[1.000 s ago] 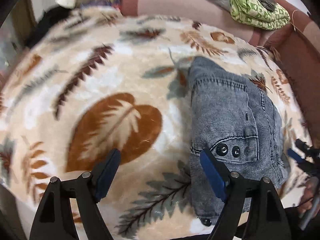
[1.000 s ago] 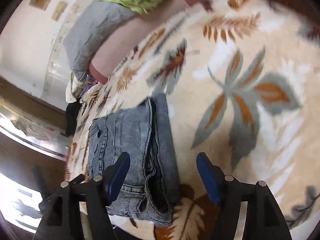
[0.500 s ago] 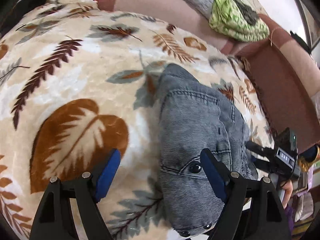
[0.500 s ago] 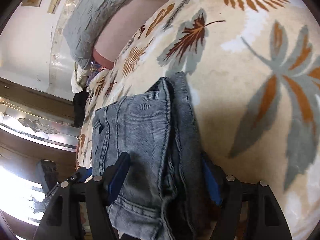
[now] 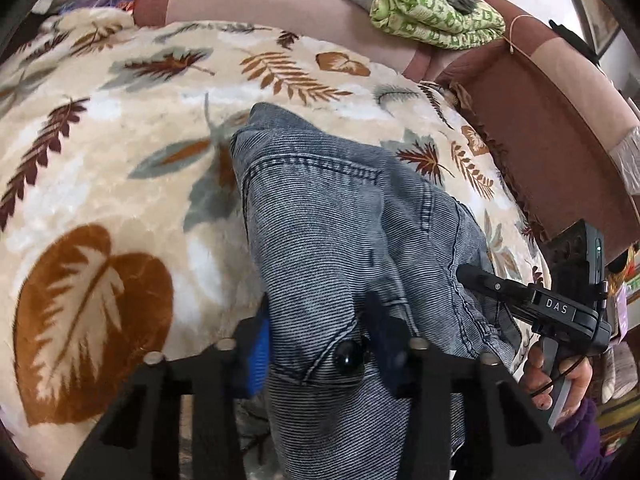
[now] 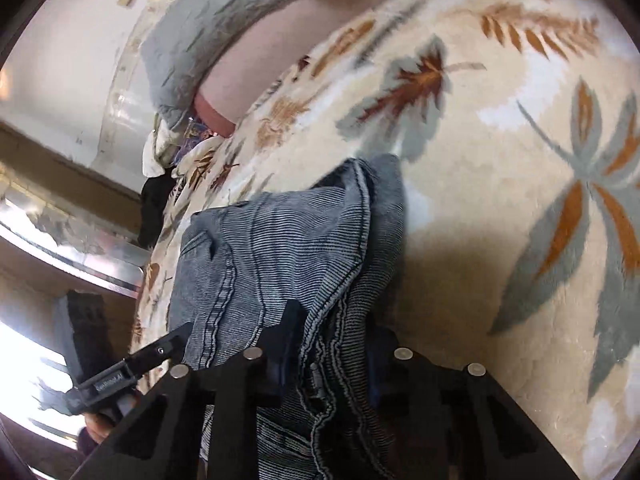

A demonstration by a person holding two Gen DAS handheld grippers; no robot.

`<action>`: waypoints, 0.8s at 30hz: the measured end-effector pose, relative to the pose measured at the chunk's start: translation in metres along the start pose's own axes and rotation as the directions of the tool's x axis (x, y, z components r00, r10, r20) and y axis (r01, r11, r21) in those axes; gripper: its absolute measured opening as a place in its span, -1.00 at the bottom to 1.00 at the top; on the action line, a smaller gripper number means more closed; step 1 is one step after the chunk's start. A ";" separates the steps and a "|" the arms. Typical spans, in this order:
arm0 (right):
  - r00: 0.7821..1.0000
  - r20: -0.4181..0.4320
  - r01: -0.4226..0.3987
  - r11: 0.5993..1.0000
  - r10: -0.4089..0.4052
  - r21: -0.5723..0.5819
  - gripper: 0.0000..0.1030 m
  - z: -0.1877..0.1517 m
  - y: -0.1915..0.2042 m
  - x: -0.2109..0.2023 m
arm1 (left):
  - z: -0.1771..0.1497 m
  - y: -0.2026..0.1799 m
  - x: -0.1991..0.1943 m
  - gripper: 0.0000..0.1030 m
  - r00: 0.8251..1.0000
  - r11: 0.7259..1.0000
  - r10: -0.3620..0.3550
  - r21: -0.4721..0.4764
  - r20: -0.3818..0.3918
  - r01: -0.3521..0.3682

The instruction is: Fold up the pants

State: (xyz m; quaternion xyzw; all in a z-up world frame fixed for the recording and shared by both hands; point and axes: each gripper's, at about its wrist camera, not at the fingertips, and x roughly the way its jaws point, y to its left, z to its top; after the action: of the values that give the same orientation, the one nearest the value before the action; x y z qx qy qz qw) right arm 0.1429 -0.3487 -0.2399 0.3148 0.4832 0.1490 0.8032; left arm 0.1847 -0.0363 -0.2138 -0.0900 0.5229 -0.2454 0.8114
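Observation:
Folded grey-blue denim pants lie on a cream blanket with leaf print. My left gripper is shut on the near waistband end of the pants, beside a black button. My right gripper is shut on the stacked edge of the same pants. The right gripper also shows in the left wrist view, clamped on the pants' right side. The left gripper shows in the right wrist view at the pants' left edge.
A brown sofa back runs behind and to the right of the blanket. A green patterned cloth and a grey quilted cover lie on it. Dark items sit past the blanket's far edge.
Both grippers have moved in onto the pants and closed from open. The left one now clamps the waistband end, the right one the stacked edge.

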 end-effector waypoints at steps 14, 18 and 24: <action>0.983 0.179 -0.002 0.977 0.041 -0.214 -0.57 0.021 0.075 0.011 | 0.045 0.011 -0.050 -0.38 0.978 0.993 0.109 0.034 0.180 -0.117; 0.988 0.152 -0.011 0.981 0.041 -0.194 -0.57 0.040 0.077 0.045 | 0.059 0.034 -0.039 -0.38 0.965 0.981 0.192 -0.007 0.176 -0.194; 0.993 0.018 0.115 0.985 -0.114 -0.128 -0.33 0.049 0.056 0.098 | 0.053 0.067 0.004 -0.09 0.939 0.942 0.334 -0.043 0.078 -0.332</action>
State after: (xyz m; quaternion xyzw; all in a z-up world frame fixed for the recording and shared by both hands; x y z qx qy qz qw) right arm 0.2375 -0.2706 -0.2538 0.2347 0.4856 0.1318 0.8317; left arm 0.2539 0.0139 -0.2202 -0.0224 0.4994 -0.0930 0.8611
